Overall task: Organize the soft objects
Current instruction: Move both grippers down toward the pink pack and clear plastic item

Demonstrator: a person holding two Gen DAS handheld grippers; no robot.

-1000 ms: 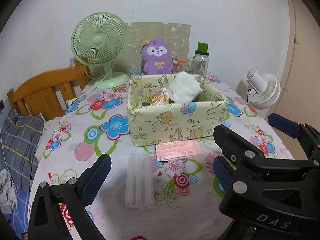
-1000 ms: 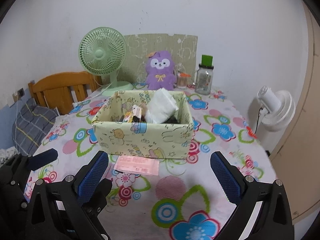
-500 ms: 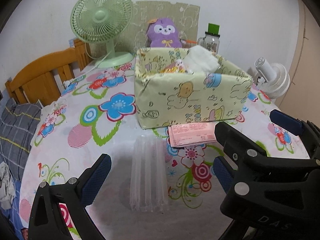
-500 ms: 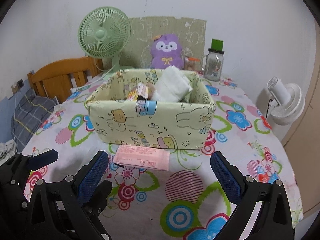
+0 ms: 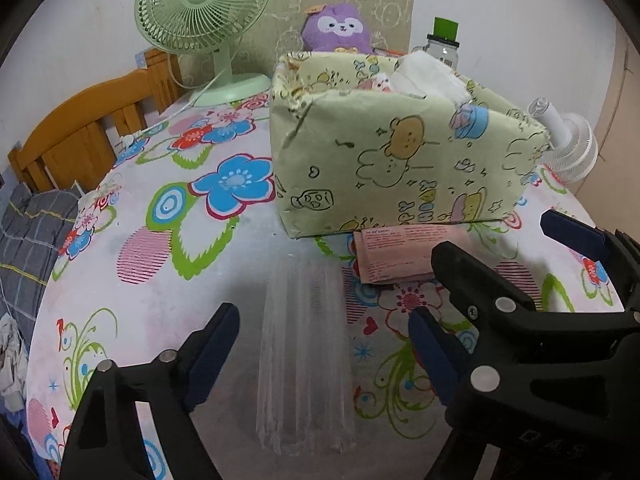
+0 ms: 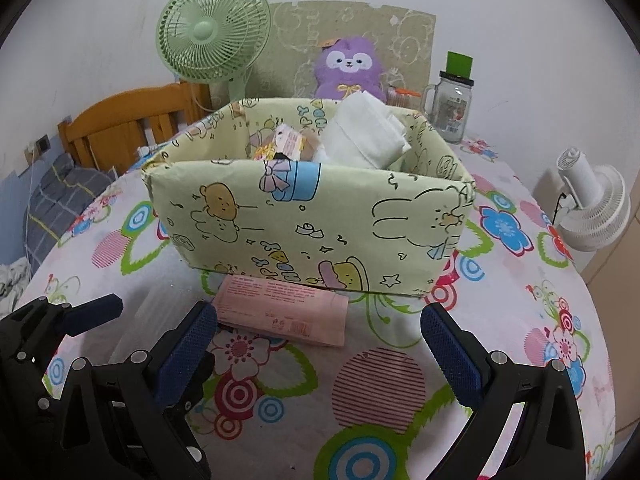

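Observation:
A pale green cartoon-print box (image 5: 400, 160) (image 6: 312, 224) stands on the flowered table. It holds a white soft pack (image 6: 364, 132) (image 5: 428, 76) and small packets (image 6: 288, 144). A pink flat pack (image 6: 284, 310) (image 5: 400, 256) lies on the table against the box's front. A clear air-cushion sleeve (image 5: 306, 356) lies lengthwise in front of it. My left gripper (image 5: 324, 348) is open, its jaws on either side of the sleeve's near end. My right gripper (image 6: 320, 344) is open and empty, low over the table just before the pink pack.
A green desk fan (image 5: 204, 20) (image 6: 214, 24), a purple plush (image 6: 348, 68) (image 5: 338, 28) and a glass jar with green lid (image 6: 452, 100) stand behind the box. A white fan (image 6: 592, 208) is off the right edge. A wooden chair (image 5: 88, 136) is at left.
Both grippers have moved forward and lower toward the box; the sleeve now lies between my left jaws and the pink pack sits close before my right gripper. Both stay open.

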